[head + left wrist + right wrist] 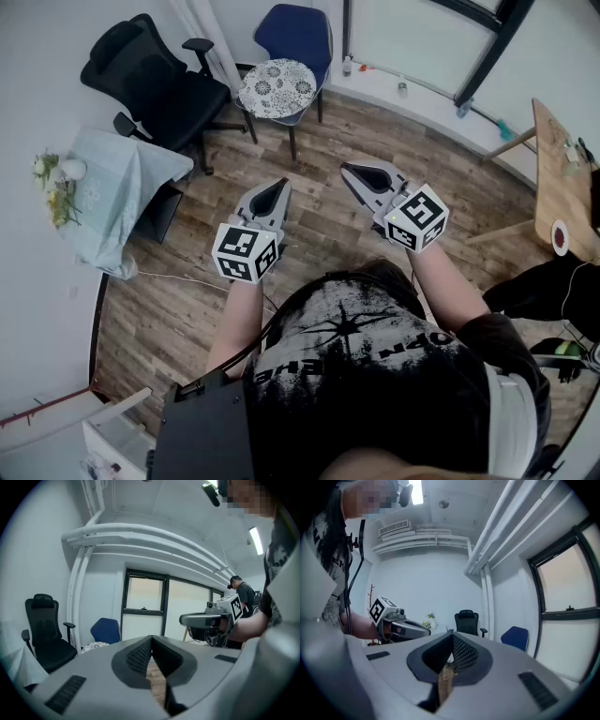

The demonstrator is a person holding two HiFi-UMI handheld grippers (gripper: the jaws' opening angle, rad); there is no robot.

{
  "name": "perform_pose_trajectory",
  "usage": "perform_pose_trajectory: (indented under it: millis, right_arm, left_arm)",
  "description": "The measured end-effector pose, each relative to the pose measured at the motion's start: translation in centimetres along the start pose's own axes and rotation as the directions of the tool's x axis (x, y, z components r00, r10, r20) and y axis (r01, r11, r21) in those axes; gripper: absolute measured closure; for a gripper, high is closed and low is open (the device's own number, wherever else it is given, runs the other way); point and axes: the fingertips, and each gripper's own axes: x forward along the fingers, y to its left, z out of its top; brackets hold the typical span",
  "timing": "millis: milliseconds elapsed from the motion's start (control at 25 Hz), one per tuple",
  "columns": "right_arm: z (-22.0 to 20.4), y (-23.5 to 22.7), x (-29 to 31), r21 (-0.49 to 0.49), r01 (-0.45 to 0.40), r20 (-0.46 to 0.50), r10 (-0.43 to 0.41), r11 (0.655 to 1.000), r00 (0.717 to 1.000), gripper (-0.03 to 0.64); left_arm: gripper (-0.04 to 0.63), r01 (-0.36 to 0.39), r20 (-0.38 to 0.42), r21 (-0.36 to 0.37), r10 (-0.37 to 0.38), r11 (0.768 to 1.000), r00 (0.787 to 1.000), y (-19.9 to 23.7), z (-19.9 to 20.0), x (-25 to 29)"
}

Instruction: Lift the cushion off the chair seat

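your left gripper (277, 186) sits just left of centre in the head view, and your right gripper (351, 170) sits just right of centre, a little higher in the frame. both hang above the wooden floor (319, 246), apart from each other, with their tips aimed toward the top of the picture. in the left gripper view the two dark ribbed pads (139, 656) meet at the tip with nothing between them. the right gripper view shows the same: its jaws are pressed together and empty.

the cushion (277, 89), round and pale with a dark flower pattern, lies on the seat of the blue chair (298, 31) at the top centre of the head view, well apart from both tools. in the left gripper view it shows as a small pale patch below the chair's blue back, at the left of the frame. a black office chair (155, 84) stands in the upper left, beside the blue chair. below it, at the left edge, a small table under a pale cloth (117, 183) carries flowers (54, 187).
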Motion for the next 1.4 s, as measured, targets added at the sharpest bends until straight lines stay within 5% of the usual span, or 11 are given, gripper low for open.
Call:
perform_pose_trajectory:
  millis: [1400]
  right_arm:
    - [-1.0,-1.9,0.1,0.094,-0.006,0.01,0.005,0.996,1.0,0.598]
  left_arm:
    - [0.583,0.011,-0.033,-0.049,-0.013,0.999,0.999,0.6,-1.9,2.3]
